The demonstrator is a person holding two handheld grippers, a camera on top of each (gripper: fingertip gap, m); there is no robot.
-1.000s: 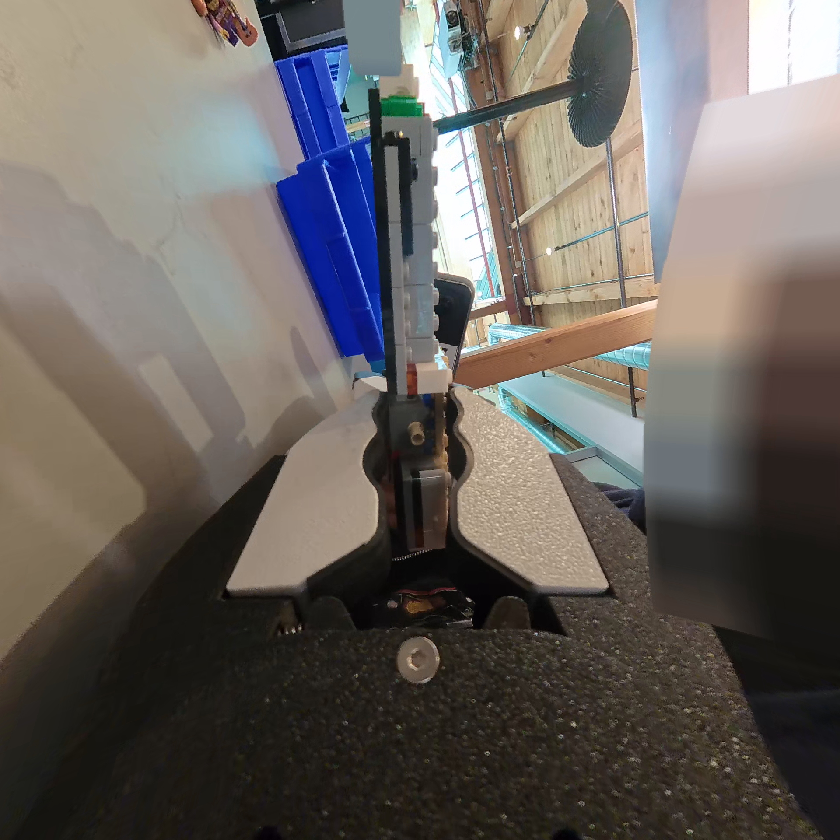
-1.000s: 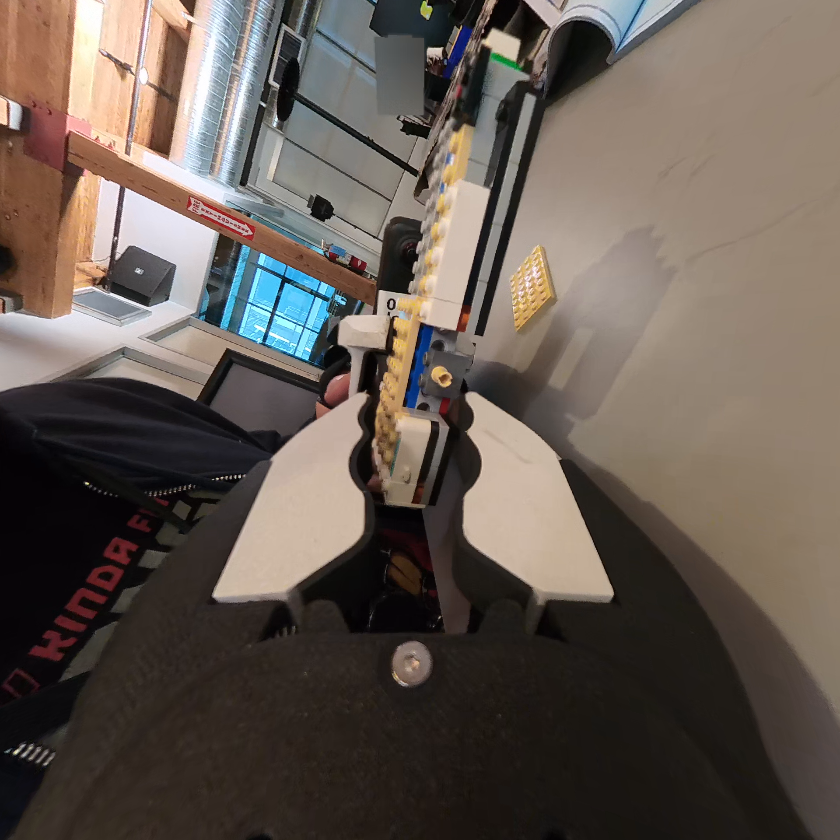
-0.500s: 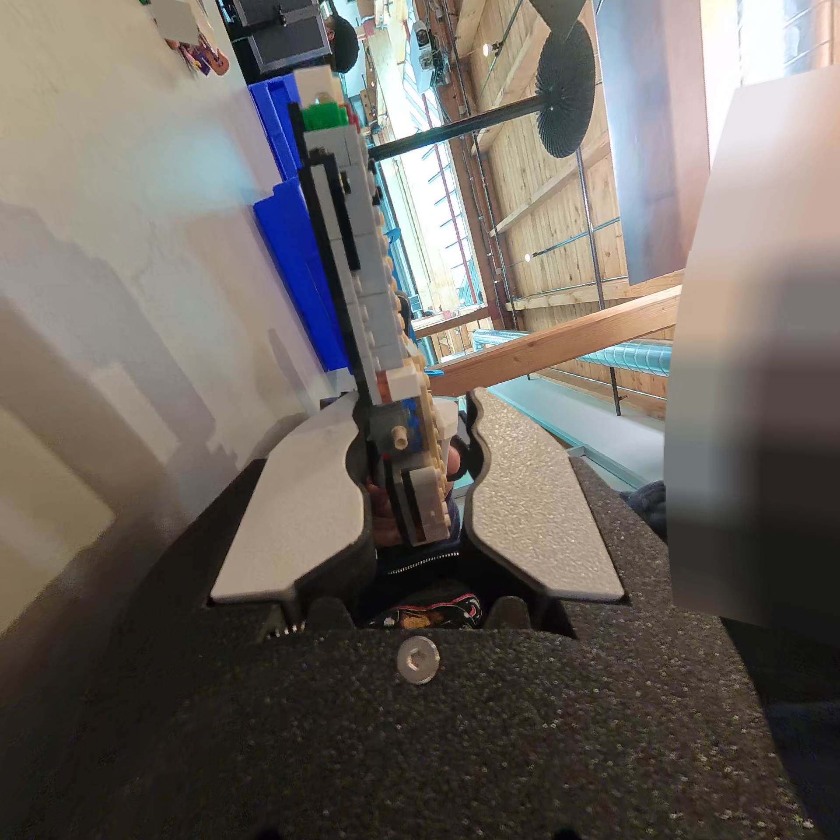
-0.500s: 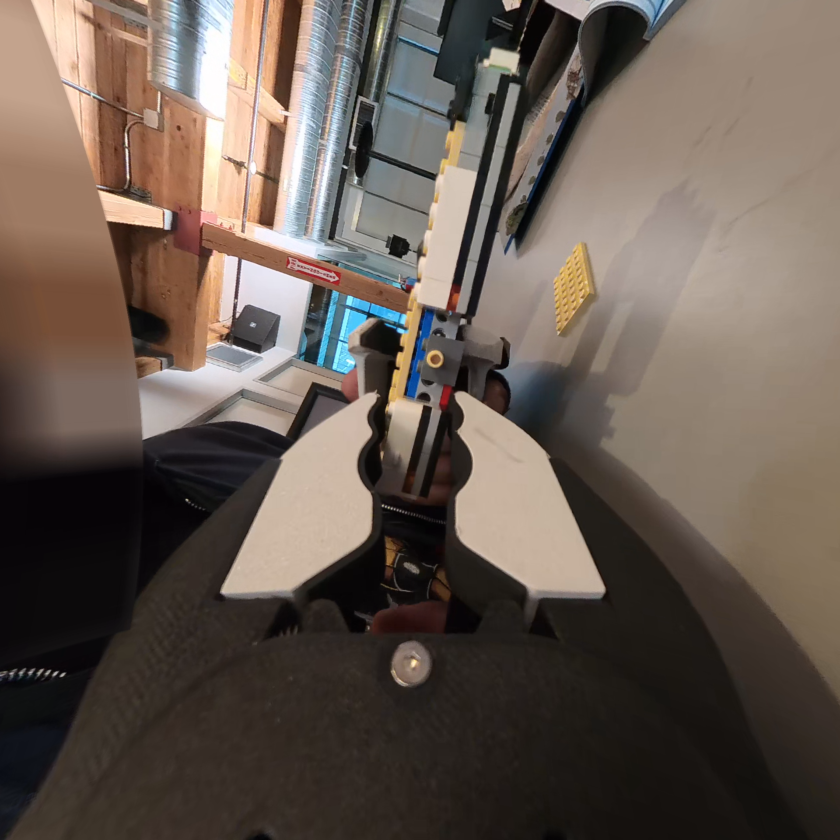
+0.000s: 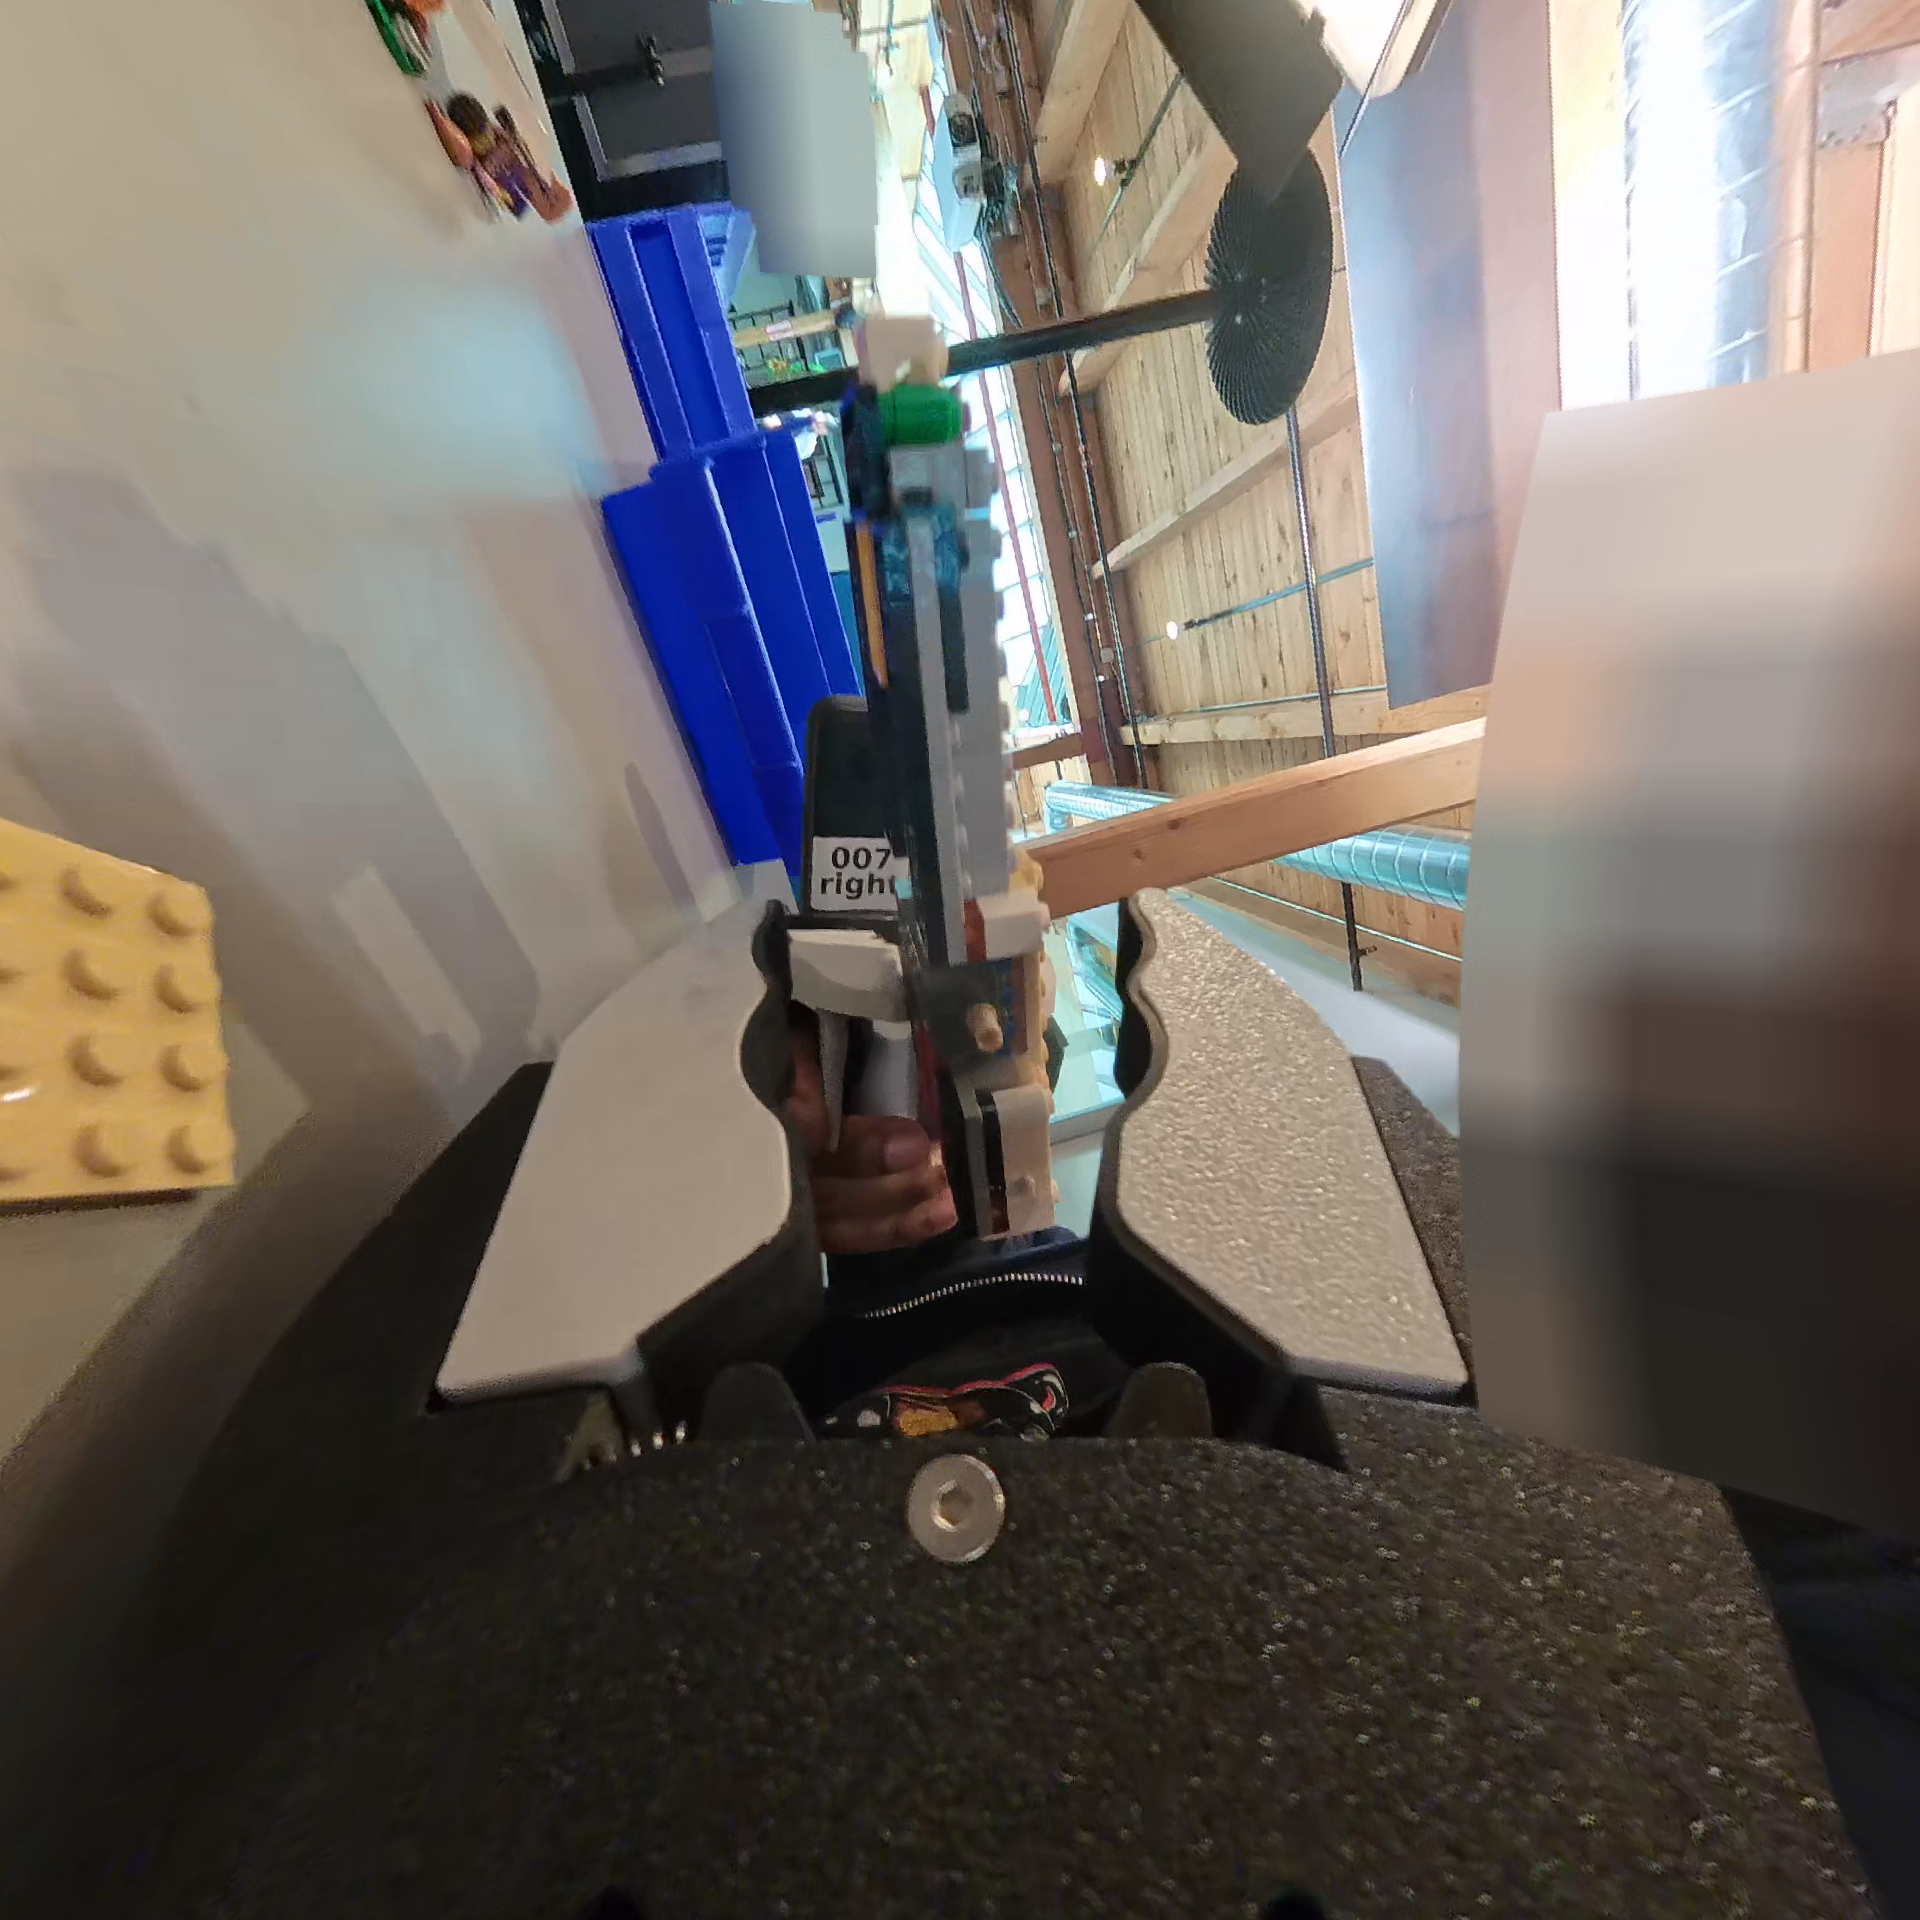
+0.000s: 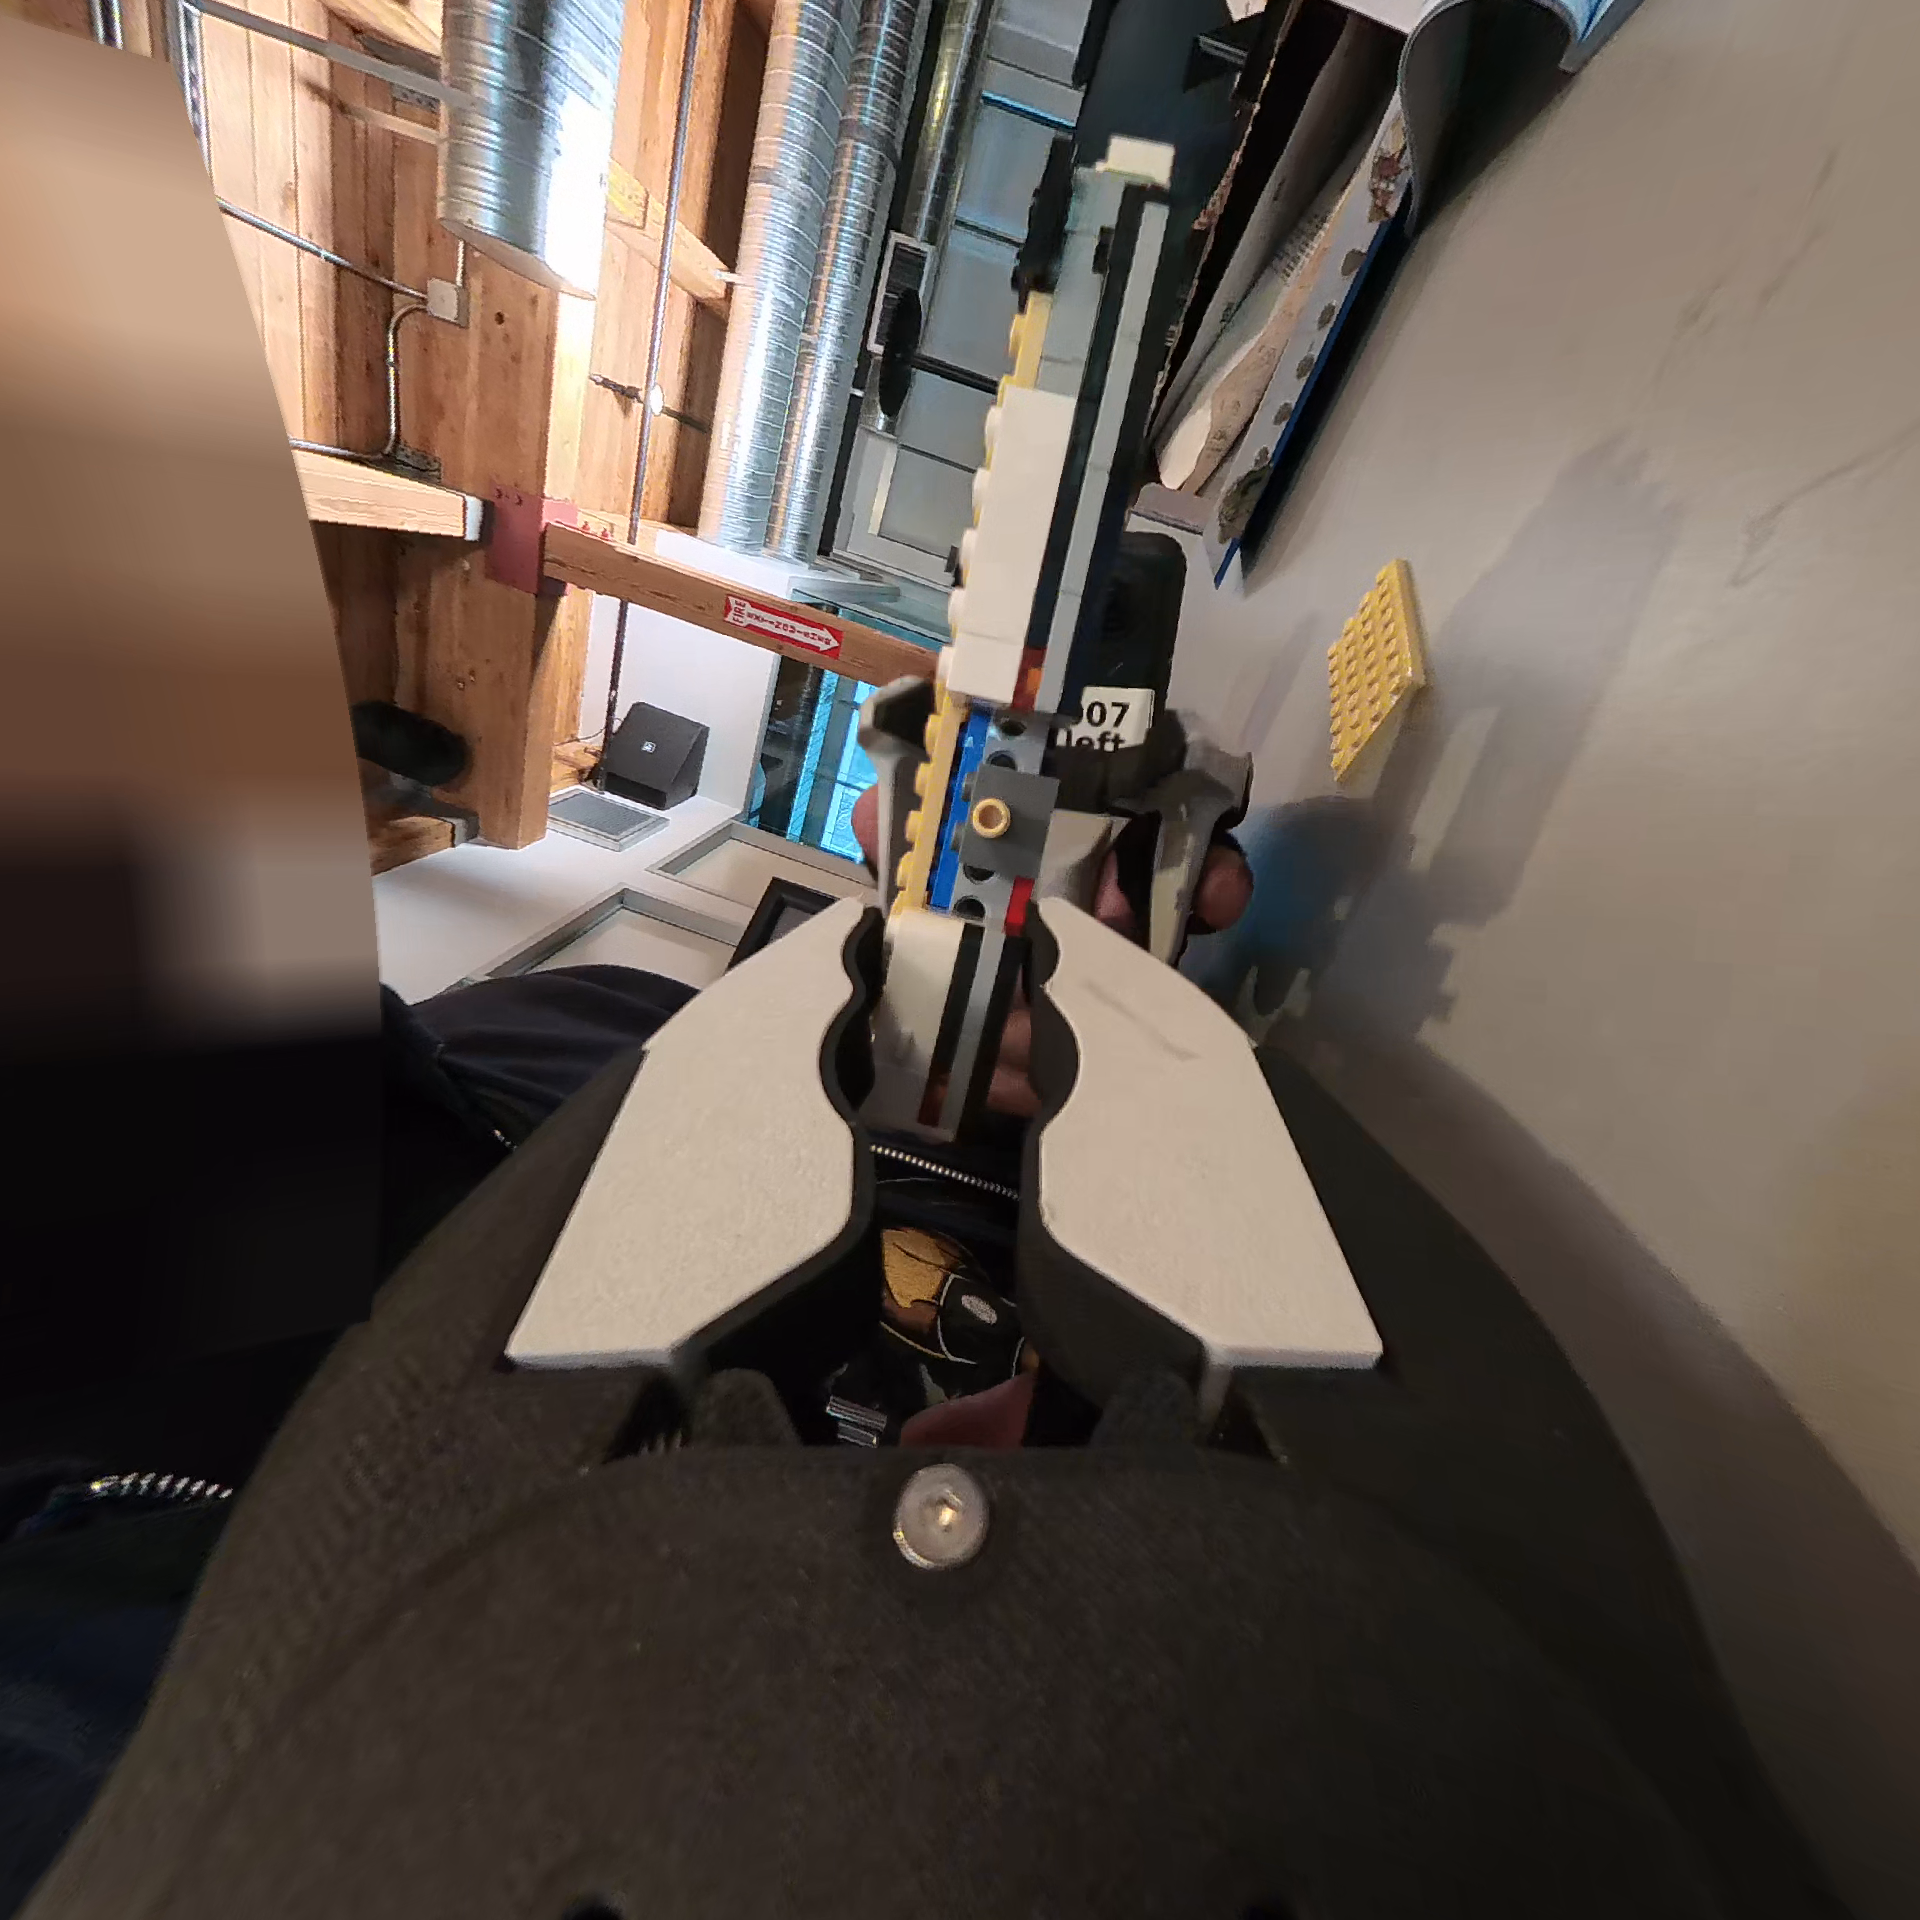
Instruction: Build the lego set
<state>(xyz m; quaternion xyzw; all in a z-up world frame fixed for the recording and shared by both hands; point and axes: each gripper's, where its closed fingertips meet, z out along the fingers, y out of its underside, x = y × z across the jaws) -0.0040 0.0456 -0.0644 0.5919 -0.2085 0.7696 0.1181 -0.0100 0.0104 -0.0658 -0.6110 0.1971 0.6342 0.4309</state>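
Note:
A long, thin brick model (image 5: 966,727) of grey, black, white and yellow bricks, with a green piece at its far end, is held in the air beside the grey table. My right gripper (image 6: 954,925) is shut on its near end (image 6: 956,1018), both pads pressing the white and black bricks. My left gripper (image 5: 951,935) is open. The model stands between its fingers with a clear gap to the right finger (image 5: 1195,1039). The right gripper's finger (image 5: 836,961) shows next to the model in the left wrist view. The left gripper's spread fingers (image 6: 1184,831) show either side of the model in the right wrist view.
A tan studded plate (image 5: 94,1039) lies on the table (image 5: 260,520) near my left gripper; it shows yellow in the right wrist view (image 6: 1371,665). Blue bins (image 5: 717,582) and small figures (image 5: 499,156) stand farther off. An open booklet (image 6: 1299,343) lies at the far end. A person's dark jacket is close behind. Spacing between my two grippers at the tips: around 4 centimeters.
My left gripper has opened its jaws and let go of the model. My right gripper closed on the model's near end and keeps hold of it.

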